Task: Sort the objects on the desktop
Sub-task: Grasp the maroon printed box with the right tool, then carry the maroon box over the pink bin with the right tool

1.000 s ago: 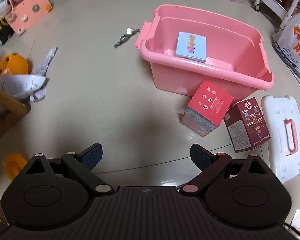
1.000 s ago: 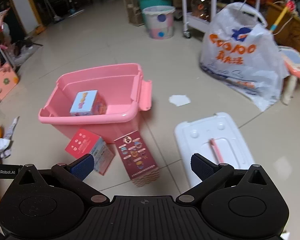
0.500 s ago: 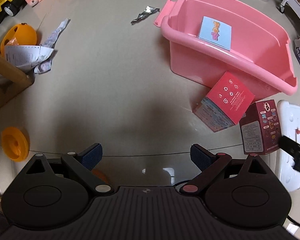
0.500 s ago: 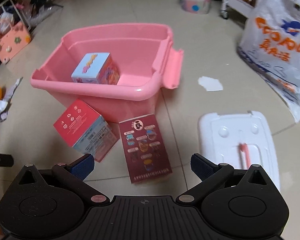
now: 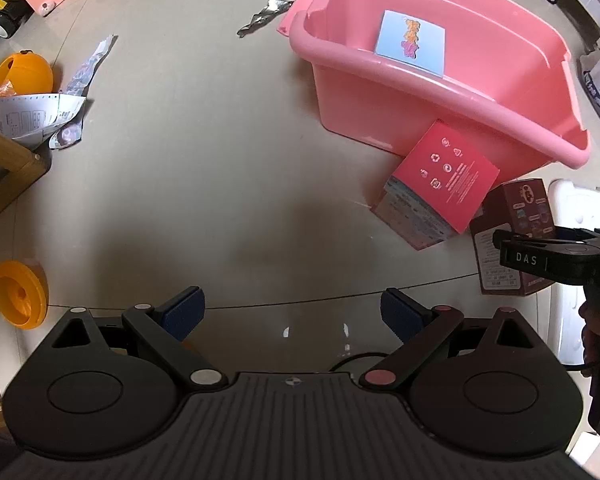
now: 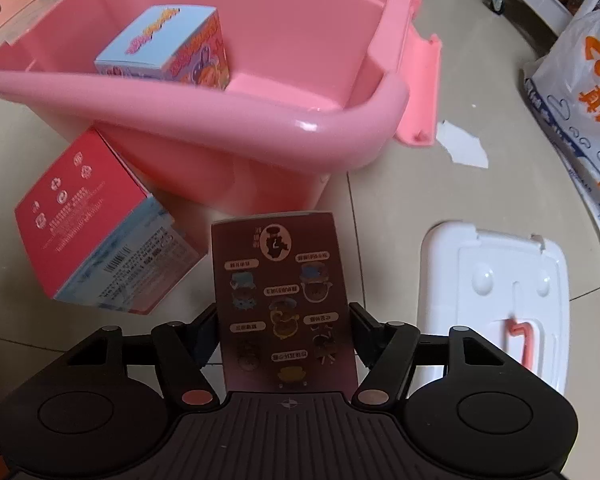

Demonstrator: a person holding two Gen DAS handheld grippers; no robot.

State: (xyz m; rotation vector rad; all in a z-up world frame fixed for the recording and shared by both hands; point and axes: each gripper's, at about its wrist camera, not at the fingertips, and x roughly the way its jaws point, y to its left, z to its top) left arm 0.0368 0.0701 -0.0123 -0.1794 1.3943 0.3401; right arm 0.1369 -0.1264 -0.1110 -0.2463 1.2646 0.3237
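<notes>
Through my left wrist camera, my left gripper [image 5: 292, 312] hangs with its jaws wide apart and nothing between them, over bare beige floor tile [image 5: 204, 168]. Ahead to the right stands the pink bin [image 5: 452, 96], a light blue box [image 5: 412, 44] inside it. A red box [image 5: 448, 180] leans at the bin's near wall, and just beside it the maroon box [image 5: 512, 248] stands with my right gripper [image 5: 556, 256] at it. Crumpled paper [image 5: 36, 116], an orange toy [image 5: 20, 300] and a foil scrap [image 5: 264, 16] litter the floor to the left

Through my right wrist camera, my right gripper sits with its fingers narrowed around the maroon box's sides; whether the pads actually press it I cannot tell. The bin's white lid [image 6: 496, 288] lies on the tile to the right, a printed plastic bag [image 6: 580, 92] beyond it
</notes>
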